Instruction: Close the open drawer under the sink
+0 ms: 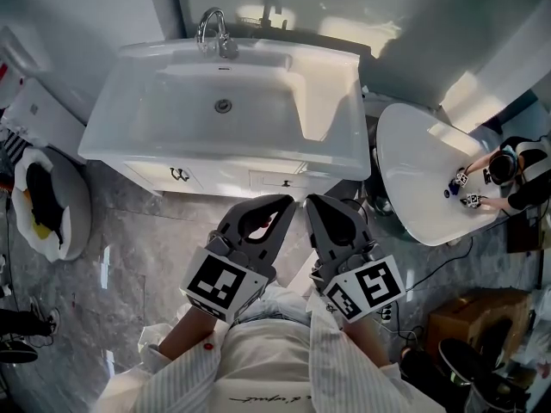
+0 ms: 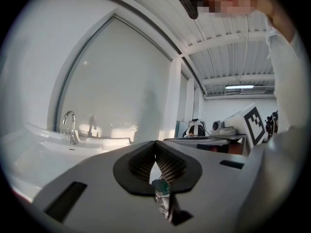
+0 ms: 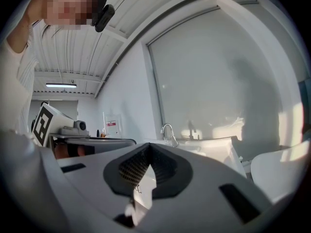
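The white sink (image 1: 225, 103) with a chrome faucet (image 1: 213, 28) stands on a white cabinet. Under its front rim show two white fronts: a left one with a handle (image 1: 179, 174) and the drawer front (image 1: 282, 180) with a small dark handle. From this steep angle I cannot tell how far the drawer stands out. My left gripper (image 1: 287, 201) and right gripper (image 1: 311, 201) are side by side close to my chest, just short of the drawer front, both shut with nothing between the jaws. Both gripper views look upward: left gripper (image 2: 155, 142), right gripper (image 3: 148, 145), faucet (image 2: 69, 126) (image 3: 167, 132).
A white round table (image 1: 413, 188) stands close on the right, with another person (image 1: 512, 175) working at its far side. A white and yellow cushion-like object (image 1: 47, 200) lies on the grey marble floor at the left. A cardboard box (image 1: 473, 317) sits at lower right.
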### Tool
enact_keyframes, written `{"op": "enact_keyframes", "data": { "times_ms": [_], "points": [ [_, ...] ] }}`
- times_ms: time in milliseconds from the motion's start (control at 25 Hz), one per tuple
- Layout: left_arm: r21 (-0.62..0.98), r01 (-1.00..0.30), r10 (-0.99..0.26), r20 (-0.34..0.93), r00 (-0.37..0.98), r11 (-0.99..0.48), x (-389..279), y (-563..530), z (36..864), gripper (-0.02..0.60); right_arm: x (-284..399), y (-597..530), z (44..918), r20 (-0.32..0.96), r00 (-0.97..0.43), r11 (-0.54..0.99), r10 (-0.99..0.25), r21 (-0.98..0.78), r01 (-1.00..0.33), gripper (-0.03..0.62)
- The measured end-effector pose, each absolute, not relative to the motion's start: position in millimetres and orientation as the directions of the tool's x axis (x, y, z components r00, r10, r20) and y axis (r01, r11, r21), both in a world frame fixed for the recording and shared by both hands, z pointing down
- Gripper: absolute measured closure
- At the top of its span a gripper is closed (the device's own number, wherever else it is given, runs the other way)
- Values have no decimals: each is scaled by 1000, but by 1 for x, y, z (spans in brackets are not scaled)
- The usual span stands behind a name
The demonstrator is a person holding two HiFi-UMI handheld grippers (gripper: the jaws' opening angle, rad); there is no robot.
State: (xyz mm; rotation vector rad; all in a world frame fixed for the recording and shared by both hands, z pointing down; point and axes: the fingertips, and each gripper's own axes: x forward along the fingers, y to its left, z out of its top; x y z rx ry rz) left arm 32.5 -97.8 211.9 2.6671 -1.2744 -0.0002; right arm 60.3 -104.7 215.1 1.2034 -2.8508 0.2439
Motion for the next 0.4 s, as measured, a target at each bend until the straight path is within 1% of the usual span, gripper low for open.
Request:
{"op": "enact_keyframes", "data": {
  "times_ms": [200,400],
  "points": [
    [176,-773,-774,78,629,-610,32,-97,213,566,59,-104,216,99,-701,689,-706,-132,-713,585],
    [139,-771,-767,95,635,-622,28,-93,218,566,54,-101,217,101,-707,695,-700,-132,-707,585]
  ]
}}
